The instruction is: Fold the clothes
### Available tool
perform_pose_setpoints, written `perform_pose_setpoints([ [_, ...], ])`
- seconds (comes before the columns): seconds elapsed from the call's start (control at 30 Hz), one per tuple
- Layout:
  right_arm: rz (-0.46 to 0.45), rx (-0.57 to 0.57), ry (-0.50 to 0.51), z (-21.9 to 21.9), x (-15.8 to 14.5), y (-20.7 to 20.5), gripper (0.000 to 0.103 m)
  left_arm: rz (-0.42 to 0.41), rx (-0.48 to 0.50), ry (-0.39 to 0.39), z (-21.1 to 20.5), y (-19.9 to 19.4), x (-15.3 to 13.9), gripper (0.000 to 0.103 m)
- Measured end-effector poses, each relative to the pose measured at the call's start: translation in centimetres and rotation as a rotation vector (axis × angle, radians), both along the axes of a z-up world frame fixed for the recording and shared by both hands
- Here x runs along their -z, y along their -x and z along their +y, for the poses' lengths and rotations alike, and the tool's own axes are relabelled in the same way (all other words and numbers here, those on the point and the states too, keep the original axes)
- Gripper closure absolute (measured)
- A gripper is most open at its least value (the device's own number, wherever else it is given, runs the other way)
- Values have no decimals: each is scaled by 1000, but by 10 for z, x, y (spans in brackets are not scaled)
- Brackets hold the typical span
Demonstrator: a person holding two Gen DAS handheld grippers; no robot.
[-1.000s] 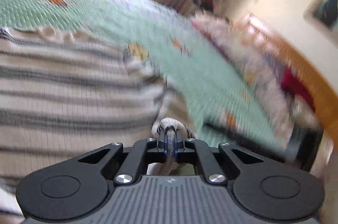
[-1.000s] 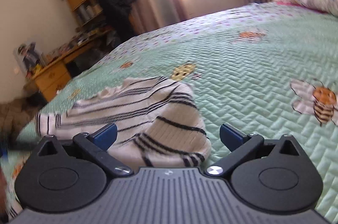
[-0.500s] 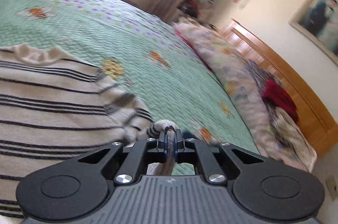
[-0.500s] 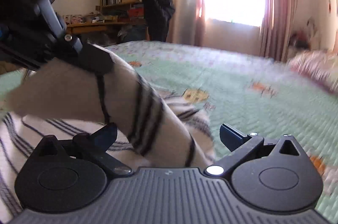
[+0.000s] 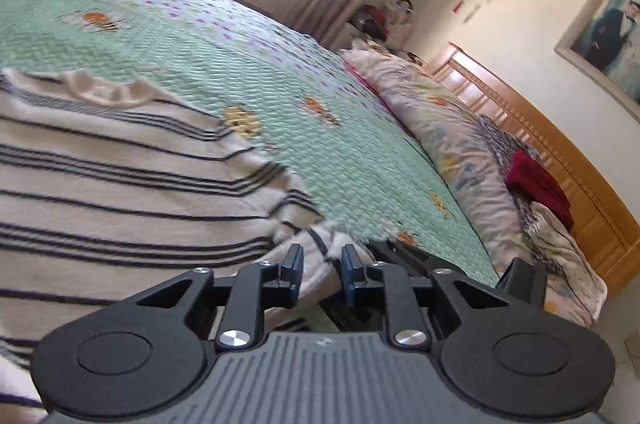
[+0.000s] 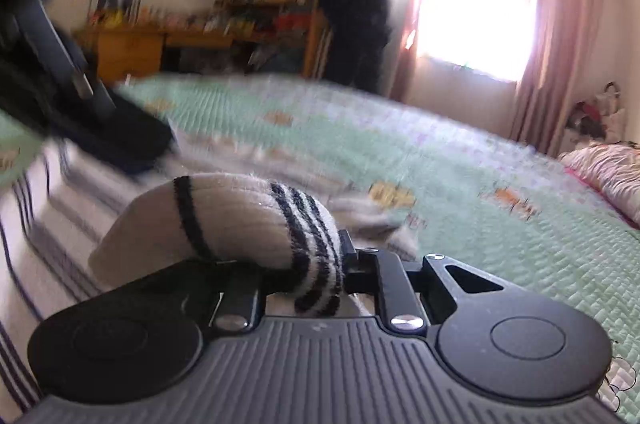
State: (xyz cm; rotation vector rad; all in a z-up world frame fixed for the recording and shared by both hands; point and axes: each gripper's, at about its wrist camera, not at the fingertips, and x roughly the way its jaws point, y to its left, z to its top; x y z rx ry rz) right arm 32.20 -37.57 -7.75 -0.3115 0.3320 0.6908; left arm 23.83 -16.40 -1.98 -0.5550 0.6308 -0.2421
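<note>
Bed [image 5: 248, 64] fills both views, one bed under a green quilt printed with bees, its far edge cut off. One striped sweater [image 5: 120, 184], cream with black bands, lies spread across the quilt; only part of it fits in either view. One person [image 6: 356, 20] in dark clothes stands by the window, blurred. One pile of bedding [image 5: 460, 144] runs along the wooden headboard, and how many pieces make it up is hard to tell.

Two tools are in play. The left tool [image 5: 320, 270] has its blue-padded fingers a little apart with sweater cloth lying between them, not pinched. In the right wrist view it shows only as a dark smear at upper left. The right tool [image 6: 324, 256] is closed on a fold of the sweater's sleeve, which bulges up over the left finger and hides it. From the left wrist view only a dark part of it shows, just past the left tool.
</note>
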Motion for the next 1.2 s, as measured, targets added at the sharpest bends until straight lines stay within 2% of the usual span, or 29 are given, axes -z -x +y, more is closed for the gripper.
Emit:
perform_pose_setpoints([
  [0.1, 15, 24, 25, -2, 2, -9, 85, 56, -55, 23, 24, 6, 16, 72],
  [0.17, -73, 306, -111, -40, -9, -19, 86, 99, -90, 53, 39, 8, 27, 72],
  [0.2, -117, 447, -180, -60, -15, -24, 82, 121, -108, 68, 47, 10, 32, 72],
  [0.23, -118, 593, -261, -87, -18, -24, 76, 130, -119, 69, 52, 12, 34, 72],
  [0.27, -118, 740, -342, -115, -21, -24, 65, 133, -127, 56, 57, 13, 35, 72],
  [0.3, -118, 886, -423, -143, -25, -24, 58, 140, -136, 37, 63, 11, 36, 72],
  [0.37, -111, 957, -503, -161, -18, -20, 29, 158, -147, 24, 71, 11, 38, 72],
  [0.4, -86, 981, -589, -168, -13, -17, 21, 167, -153, 27, 74, 12, 40, 72],
  [0.47, 18, 996, -738, -179, -4, -21, 18, 180, -163, 32, 80, 15, 43, 72],
  [0.5, 63, 990, -770, -183, 1, -23, 18, 183, -167, 33, 83, 17, 43, 68],
  [0.57, 85, 1015, -791, -183, 6, -22, 18, 190, -174, 36, 88, 22, 44, 58],
  [0.6, 79, 1031, -814, -184, 4, -20, 18, 193, -178, 37, 90, 24, 45, 58],
  [0.67, 72, 1002, -881, -186, -8, -2, 18, 183, -182, 36, 98, 30, 43, 58],
  [0.73, 91, 897, -930, -176, -25, 1, 17, 169, -196, 21, 102, 41, 38, 58],
  [0.87, 255, 581, -1019, -134, -45, -3, 14, 147, -252, -3, 118, 62, 33, 57],
  [0.9, 317, 487, -1043, -118, -47, -5, 14, 141, -267, -9, 122, 67, 31, 52],
  [1.0, 444, 375, -1012, -66, -32, -6, 13, 134, -382, -9, 145, 86, 30, 42],
  [1.13, 610, 225, -963, 3, -11, -7, 12, 137, -560, 3, 188, 115, 28, 37],
  [1.2, 691, 149, -935, 37, -1, -7, 12, 137, -645, -1, 209, 125, 29, 30],
])
